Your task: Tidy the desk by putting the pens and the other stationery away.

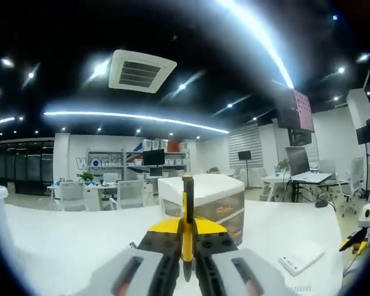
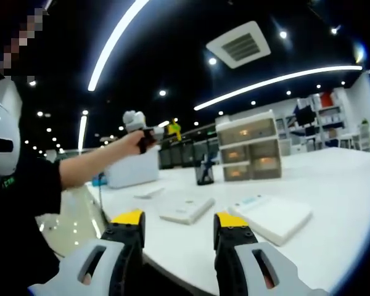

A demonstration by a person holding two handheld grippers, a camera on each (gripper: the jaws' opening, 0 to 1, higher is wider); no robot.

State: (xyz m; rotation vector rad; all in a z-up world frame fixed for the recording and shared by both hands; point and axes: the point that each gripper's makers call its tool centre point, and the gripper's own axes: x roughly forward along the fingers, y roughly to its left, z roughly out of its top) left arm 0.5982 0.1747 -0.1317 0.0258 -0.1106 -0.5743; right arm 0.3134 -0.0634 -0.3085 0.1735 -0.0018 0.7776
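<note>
Left gripper (image 1: 187,262): jaws clamped on a yellow-and-black pen (image 1: 187,225), held upright in front of the drawer organizer (image 1: 203,203) on the white desk (image 1: 61,240). Right gripper (image 2: 176,237): jaws apart, nothing between them, above the desk edge, near two white flat boxes (image 2: 185,208) and a dark pen cup (image 2: 204,173).

Both views are bright below and dark above. Long ceiling light strips (image 1: 135,117) flare into smeared white streaks, strongest at the upper right of the left gripper view. The white table (image 2: 333,185) glares, nearly blown out. Fisheye bending curves straight lines near the edges, where detail softens and blurs.
</note>
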